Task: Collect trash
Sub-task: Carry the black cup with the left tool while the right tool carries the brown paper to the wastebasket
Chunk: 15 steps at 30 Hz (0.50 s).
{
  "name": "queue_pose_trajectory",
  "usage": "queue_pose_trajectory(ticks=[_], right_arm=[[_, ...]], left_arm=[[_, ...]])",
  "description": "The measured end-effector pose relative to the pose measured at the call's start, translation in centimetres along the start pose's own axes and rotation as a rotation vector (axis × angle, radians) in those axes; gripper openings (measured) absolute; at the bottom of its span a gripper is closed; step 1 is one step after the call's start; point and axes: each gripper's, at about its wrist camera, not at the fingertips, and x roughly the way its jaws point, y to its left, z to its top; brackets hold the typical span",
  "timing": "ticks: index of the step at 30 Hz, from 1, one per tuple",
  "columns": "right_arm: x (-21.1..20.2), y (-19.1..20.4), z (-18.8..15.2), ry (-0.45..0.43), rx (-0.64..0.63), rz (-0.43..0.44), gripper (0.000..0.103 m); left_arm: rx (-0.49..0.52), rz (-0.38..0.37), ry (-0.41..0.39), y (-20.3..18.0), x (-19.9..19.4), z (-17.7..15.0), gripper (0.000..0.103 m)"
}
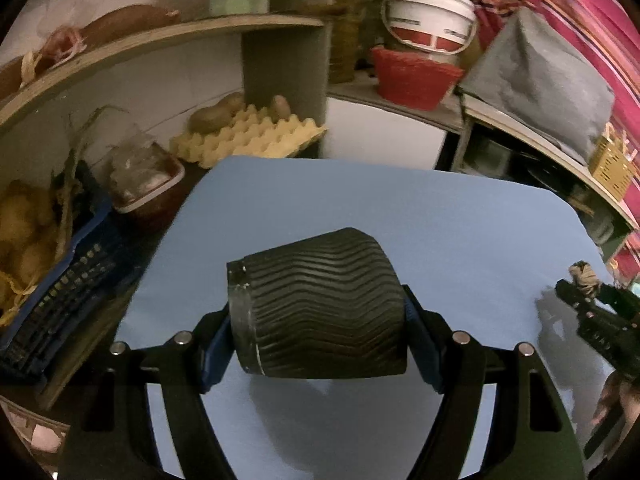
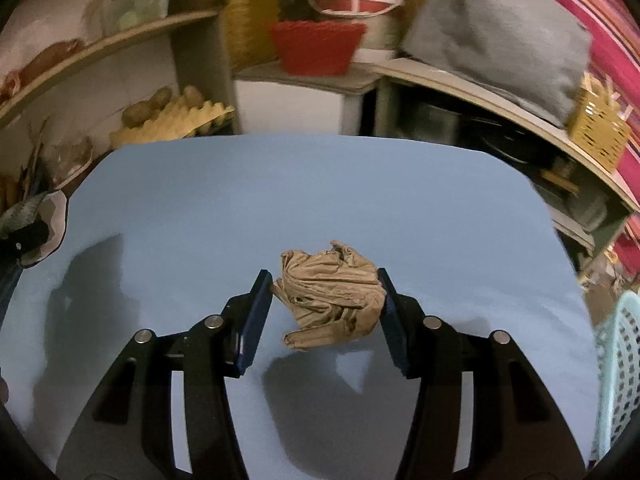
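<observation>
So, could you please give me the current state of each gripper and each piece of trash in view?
left gripper: shut on the black ribbed cup, held above the blue table.
black ribbed cup: on its side between the jaws.
right gripper: shut on the crumpled brown paper, above the table.
crumpled brown paper: balled up, pinched from both sides.
light blue basket: at the right edge, contents hidden.

blue table (image 2: 320, 200) | egg tray (image 1: 248, 136) with potatoes (image 1: 216, 114) | red basket (image 1: 412, 76) under white bucket (image 1: 430, 20) | grey cover (image 1: 540, 80)
</observation>
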Motion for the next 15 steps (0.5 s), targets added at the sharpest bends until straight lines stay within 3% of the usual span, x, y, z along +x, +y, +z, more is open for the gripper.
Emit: queue_pose_trajectory(ticks=[8,15], right_arm=[[-3.4,-7.3,-2.1,-0.017,0.069,-0.055,0.052],[-7.1,-11.3,-3.5,-0.051,0.068,-0.076,0.052]], left_arm=[[0.08,-0.044,-0.011,-5.7,-2.0,-1.7,0.074],[0.165,-0.045,-0.028,-11.1,-3.5,-2.7,0.074]])
